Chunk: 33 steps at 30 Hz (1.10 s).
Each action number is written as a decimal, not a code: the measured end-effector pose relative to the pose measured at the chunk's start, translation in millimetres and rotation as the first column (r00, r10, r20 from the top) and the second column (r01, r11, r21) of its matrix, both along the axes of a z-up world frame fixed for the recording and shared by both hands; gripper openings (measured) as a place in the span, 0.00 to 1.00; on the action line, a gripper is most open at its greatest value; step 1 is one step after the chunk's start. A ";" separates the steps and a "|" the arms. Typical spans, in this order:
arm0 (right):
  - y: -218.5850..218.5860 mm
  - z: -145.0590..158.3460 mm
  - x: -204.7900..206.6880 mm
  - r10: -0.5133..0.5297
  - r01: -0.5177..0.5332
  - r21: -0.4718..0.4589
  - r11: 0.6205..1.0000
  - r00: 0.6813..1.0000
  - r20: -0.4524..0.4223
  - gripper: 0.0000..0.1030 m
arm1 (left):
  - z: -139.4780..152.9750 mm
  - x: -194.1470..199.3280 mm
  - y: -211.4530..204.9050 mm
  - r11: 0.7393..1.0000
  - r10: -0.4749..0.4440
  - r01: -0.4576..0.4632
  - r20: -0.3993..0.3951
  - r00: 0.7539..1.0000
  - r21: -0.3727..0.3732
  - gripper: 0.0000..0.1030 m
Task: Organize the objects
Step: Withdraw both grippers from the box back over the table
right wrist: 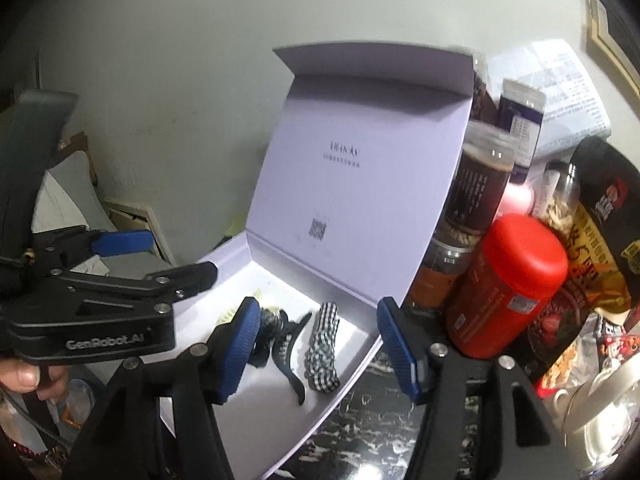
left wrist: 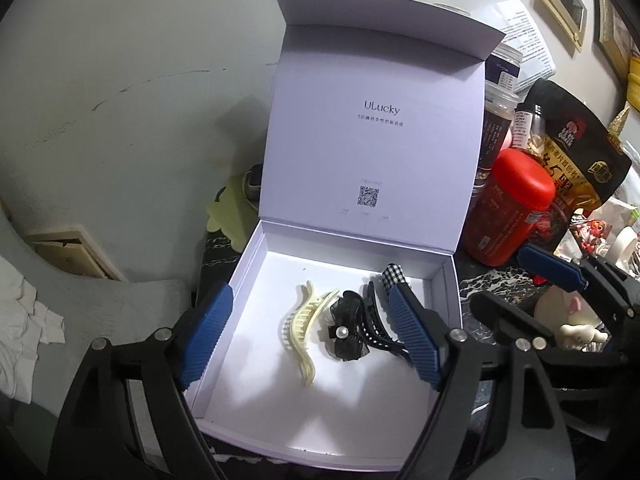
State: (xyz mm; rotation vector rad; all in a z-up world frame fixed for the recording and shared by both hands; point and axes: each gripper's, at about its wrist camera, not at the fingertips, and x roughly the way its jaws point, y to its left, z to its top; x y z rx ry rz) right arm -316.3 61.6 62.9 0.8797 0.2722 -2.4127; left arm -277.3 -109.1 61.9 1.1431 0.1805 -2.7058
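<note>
A white gift box (left wrist: 448, 292) stands open on a dark marbled tabletop (right wrist: 372, 412), its hinged lid (left wrist: 372, 128) upright at the far side with "ULucky" and a QR code printed inside. On the box floor four hair clips lie side by side: a cream claw clip (left wrist: 301, 334) on the left, just beside it a black lace bow clip with a pearl (left wrist: 347, 334), then a black claw clip (left wrist: 376, 326), and at the right a black-and-white gingham clip (right wrist: 323, 346), partly hidden in the left wrist view.

The left gripper (left wrist: 310, 340) hangs over the near part of the box with its blue ribbed pads wide apart, nothing between them but the clips lying below, untouched. The right gripper (right wrist: 320, 350) hangs over the box's right edge, its pads likewise spread and clamped on nothing; the gingham clip and black claw clip show between them, lying on the box floor. A hand (right wrist: 28, 380) grips the left gripper's handle at the near left of the right wrist view.

Just right of the box stand a red canister (right wrist: 508, 284), several dark-labelled jars (right wrist: 480, 176) and a black snack pouch (left wrist: 572, 148). A pale wall (left wrist: 140, 60) lies beyond.
</note>
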 end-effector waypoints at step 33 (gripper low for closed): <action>50.3 65.8 125.3 -0.044 0.045 0.016 0.999 0.996 -0.081 0.67 | 63.2 131.1 44.1 0.998 0.039 -0.043 -0.094 0.995 -0.038 0.80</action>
